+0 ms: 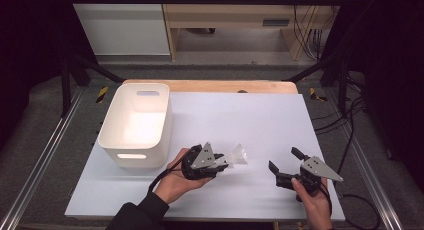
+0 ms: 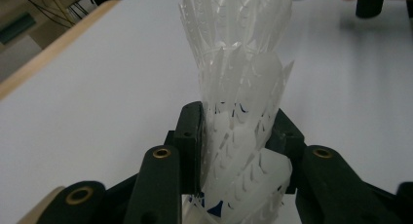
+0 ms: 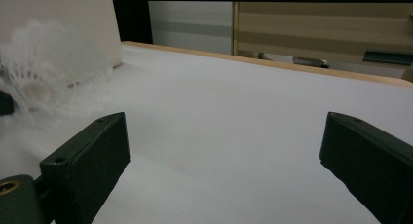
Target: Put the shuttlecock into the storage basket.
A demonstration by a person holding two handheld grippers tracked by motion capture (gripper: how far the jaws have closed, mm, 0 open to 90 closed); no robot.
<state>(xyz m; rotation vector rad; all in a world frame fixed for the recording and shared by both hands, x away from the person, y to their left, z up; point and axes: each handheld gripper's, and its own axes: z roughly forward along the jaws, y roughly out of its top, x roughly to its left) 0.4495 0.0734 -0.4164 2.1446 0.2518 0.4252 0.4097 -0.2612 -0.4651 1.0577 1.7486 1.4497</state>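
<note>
A white feathered shuttlecock (image 1: 238, 154), perhaps more than one nested together, hangs a little above the white table sheet (image 1: 250, 115). My left gripper (image 1: 223, 163) is shut on its lower part. In the left gripper view the two black jaws press on both sides of the shuttlecock (image 2: 241, 87), at my left gripper (image 2: 238, 131), and the feathers fan out past the tips. My right gripper (image 1: 284, 159) stands open near the front right of the table with nothing between its jaws. In the right gripper view the shuttlecock (image 3: 44, 73) is a white blur at the far left, beyond my right gripper (image 3: 224, 151).
A white plastic bin (image 1: 111, 125) with handle slots stands at the left of the table, close to the left hand; its wall (image 3: 73, 24) shows in the right gripper view. The table's wooden back edge (image 1: 210, 86) runs behind. Black frame bars stand around the table.
</note>
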